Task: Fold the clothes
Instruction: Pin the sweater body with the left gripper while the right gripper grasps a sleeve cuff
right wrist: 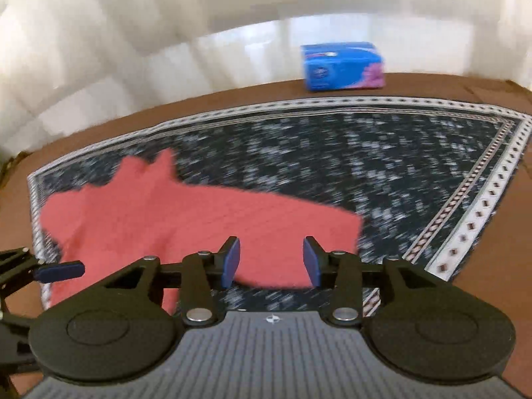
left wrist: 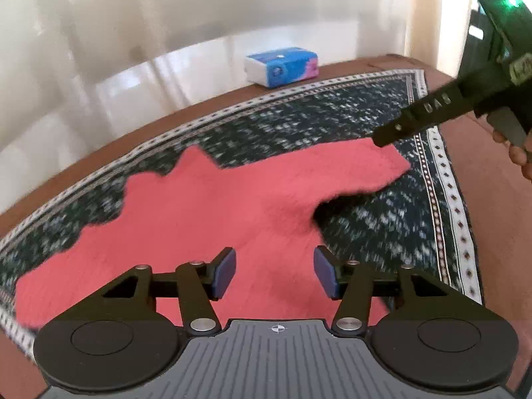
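Both claws [left wrist: 275,272] [right wrist: 271,261] open, empty, over pink garment [left wrist: 199,212] on patterned cloth [left wrist: 332,116].

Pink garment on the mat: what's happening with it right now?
A person holds a gripper in each hand over a pink garment that lies spread and rumpled on a dark patterned mat on a brown table. The left gripper and the right gripper both have their jaws apart with nothing clamped; the cloth lies loose beneath them. A blue tissue pack sits at the table's far edge. No tidy fold is visible yet.
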`<state>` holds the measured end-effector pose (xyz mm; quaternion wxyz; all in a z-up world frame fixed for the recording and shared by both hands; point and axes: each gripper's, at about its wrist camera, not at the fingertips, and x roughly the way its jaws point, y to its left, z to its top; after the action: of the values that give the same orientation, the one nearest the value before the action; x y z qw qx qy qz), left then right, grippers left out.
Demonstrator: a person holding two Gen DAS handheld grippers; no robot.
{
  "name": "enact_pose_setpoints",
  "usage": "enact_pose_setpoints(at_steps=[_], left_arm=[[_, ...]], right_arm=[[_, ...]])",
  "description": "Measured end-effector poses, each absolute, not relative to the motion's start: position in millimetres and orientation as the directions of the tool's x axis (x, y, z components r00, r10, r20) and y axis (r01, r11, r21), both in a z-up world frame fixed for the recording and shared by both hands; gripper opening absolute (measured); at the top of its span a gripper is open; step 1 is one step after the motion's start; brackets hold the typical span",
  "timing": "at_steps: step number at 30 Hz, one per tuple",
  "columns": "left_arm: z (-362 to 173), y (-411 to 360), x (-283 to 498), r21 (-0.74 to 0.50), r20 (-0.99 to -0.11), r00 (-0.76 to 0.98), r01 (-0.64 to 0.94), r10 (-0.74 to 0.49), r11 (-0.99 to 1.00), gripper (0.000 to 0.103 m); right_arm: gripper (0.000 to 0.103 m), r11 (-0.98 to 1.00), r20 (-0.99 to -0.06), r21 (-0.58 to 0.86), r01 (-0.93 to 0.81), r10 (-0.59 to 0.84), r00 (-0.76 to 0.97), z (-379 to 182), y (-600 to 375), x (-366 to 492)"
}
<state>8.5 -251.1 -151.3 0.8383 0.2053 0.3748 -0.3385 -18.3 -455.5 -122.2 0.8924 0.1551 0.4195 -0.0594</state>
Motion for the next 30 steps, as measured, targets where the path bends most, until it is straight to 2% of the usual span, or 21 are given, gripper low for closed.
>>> enact_pose_setpoints(at_steps=[6,16,17,18,19,20,24,25,30], left_arm=[[-170,-303,12,0.223,-0.773,0.541,0.722,-0.332,0.655,0.067],[-190,-346,10,0.345,-0.785,0.568,0.731,-0.246,0.589,0.064],[-190,-348,10,0.348,-0.788,0.566,0.734,-0.243,0.583,0.064],[-189,-351,10,0.351,-0.79,0.564,0.738,-0.241,0.577,0.061],[-189,-353,10,0.358,-0.789,0.566,0.74,-0.238,0.569,0.051],[-190,-355,10,0.37,-0.787,0.57,0.741,-0.234,0.56,0.044],[-190,-354,15,0.377,-0.788,0.574,0.736,-0.223,0.562,0.008],[-190,-353,16,0.375,-0.789,0.574,0.734,-0.221,0.567,0.004],[-177,-340,26,0.282,-0.797,0.544,0.718,-0.262,0.636,0.002]], right_arm=[[0.05,0.927,-0.776,0.288,0.238,0.08,0.625,-147,-498,-2],[0.05,0.899,-0.772,0.383,0.214,0.184,0.608,-176,-528,7],[0.045,0.893,-0.768,0.398,0.208,0.201,0.609,-176,-529,7],[0.037,0.878,-0.758,0.435,0.198,0.238,0.608,-178,-531,7],[0.02,0.857,-0.746,0.477,0.194,0.278,0.605,-180,-533,7],[0.012,0.845,-0.74,0.498,0.196,0.297,0.603,-182,-534,6],[0.01,0.816,-0.722,0.54,0.203,0.326,0.609,-184,-538,3],[0.009,0.812,-0.714,0.548,0.2,0.33,0.617,-182,-539,1],[0.009,0.776,-0.66,0.604,0.182,0.359,0.661,-158,-537,-4]])
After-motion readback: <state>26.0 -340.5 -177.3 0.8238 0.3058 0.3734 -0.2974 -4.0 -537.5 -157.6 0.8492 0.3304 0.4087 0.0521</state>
